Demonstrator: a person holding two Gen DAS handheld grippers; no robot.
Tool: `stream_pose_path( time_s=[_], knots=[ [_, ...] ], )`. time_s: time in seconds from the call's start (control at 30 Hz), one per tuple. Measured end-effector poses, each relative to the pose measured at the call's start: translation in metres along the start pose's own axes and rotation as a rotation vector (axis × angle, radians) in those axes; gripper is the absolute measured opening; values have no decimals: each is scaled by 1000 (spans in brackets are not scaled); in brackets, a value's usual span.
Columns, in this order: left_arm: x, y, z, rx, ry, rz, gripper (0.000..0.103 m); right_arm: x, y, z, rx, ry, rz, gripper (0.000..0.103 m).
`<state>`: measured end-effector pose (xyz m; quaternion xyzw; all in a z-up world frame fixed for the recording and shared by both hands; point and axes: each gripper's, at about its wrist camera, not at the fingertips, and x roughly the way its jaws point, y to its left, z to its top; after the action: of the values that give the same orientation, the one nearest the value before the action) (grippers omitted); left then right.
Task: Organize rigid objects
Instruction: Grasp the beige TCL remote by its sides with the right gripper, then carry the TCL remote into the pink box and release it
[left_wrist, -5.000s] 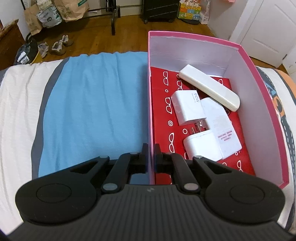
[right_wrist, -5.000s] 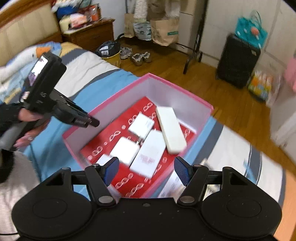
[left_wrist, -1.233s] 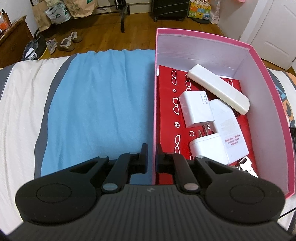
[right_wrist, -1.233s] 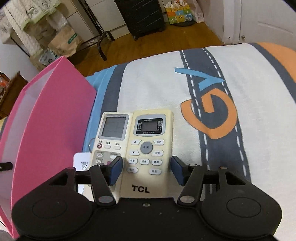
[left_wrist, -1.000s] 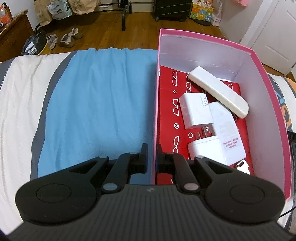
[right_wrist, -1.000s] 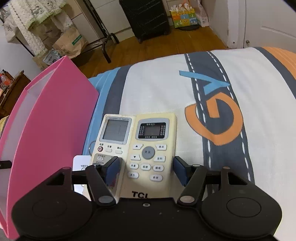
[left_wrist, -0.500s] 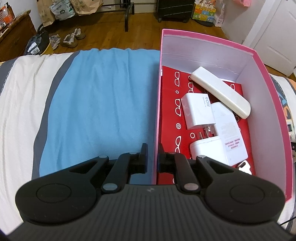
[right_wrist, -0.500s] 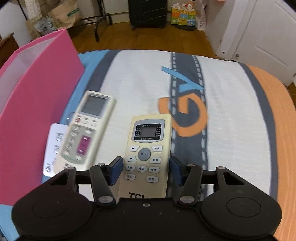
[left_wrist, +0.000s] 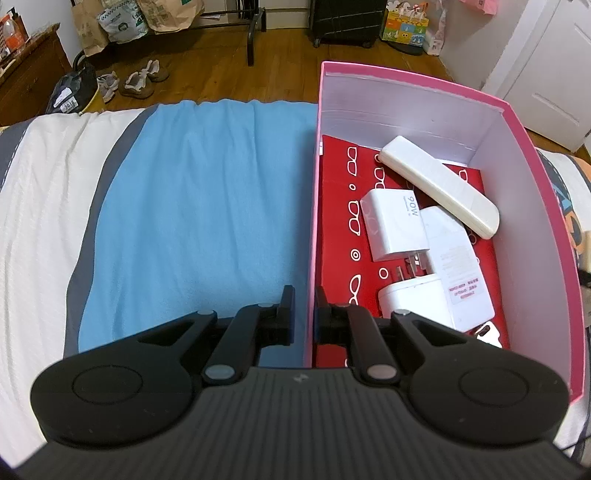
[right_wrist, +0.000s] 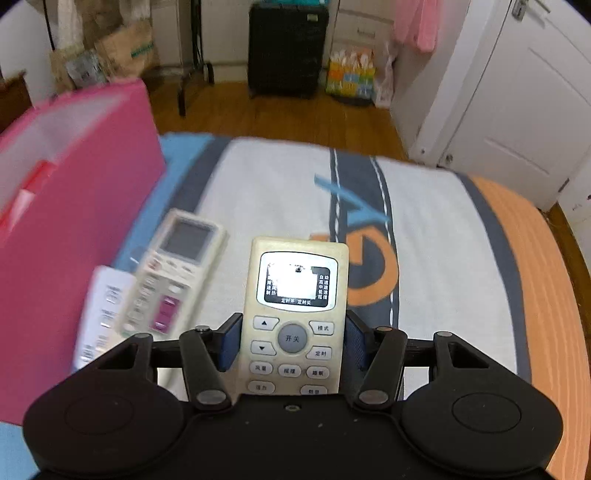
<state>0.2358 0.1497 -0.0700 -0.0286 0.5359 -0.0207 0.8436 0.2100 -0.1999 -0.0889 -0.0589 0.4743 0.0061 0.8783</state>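
My left gripper (left_wrist: 303, 314) is shut on the left wall of the pink box (left_wrist: 312, 229), one finger on each side. The box holds a white remote (left_wrist: 439, 186), two white chargers (left_wrist: 393, 225) and a white flat adapter (left_wrist: 456, 266) on a red lining. My right gripper (right_wrist: 291, 341) is shut on a cream TCL remote (right_wrist: 295, 314) and holds it above the bed. A second remote (right_wrist: 173, 269) and a white flat remote (right_wrist: 101, 314) lie on the bed beside the pink box (right_wrist: 74, 229), blurred.
The bed has a blue blanket (left_wrist: 195, 221) and a white cover with grey and orange print (right_wrist: 369, 266). Beyond the bed are a wood floor, shoes (left_wrist: 142, 77), a black suitcase (right_wrist: 286, 48) and a white door (right_wrist: 524, 110).
My right gripper has closed on the TCL remote and lifted it off the bed, away from the second remote. My left gripper keeps its hold on the box wall.
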Motion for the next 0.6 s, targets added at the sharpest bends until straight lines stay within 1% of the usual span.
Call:
stream_pose_path(
  time_s=[0.1, 0.23, 0.33, 0.43, 0.5, 0.57, 0.6],
  knots=[
    [0, 1, 0, 0, -2, 2, 10, -28, 9, 6, -2, -70, 41, 61],
    [0, 0, -1, -7, -1, 1, 10, -65, 29, 11, -49, -197, 99, 61],
    [0, 0, -1, -10, -1, -1, 10, -88, 40, 12, -62, -279, 155, 61],
    [-1, 1, -1, -13, 0, -4, 10, -110, 46, 16, -44, -343, 262, 61],
    [-2, 2, -1, -12, -7, -10, 10, -125, 53, 20, -20, -366, 376, 61],
    [-3, 4, 0, -19, -16, -18, 10, -129, 64, 26, 9, -347, 494, 61],
    [-4, 5, 0, -23, -18, -23, 9, -128, 72, 30, 24, -318, 544, 61]
  ],
)
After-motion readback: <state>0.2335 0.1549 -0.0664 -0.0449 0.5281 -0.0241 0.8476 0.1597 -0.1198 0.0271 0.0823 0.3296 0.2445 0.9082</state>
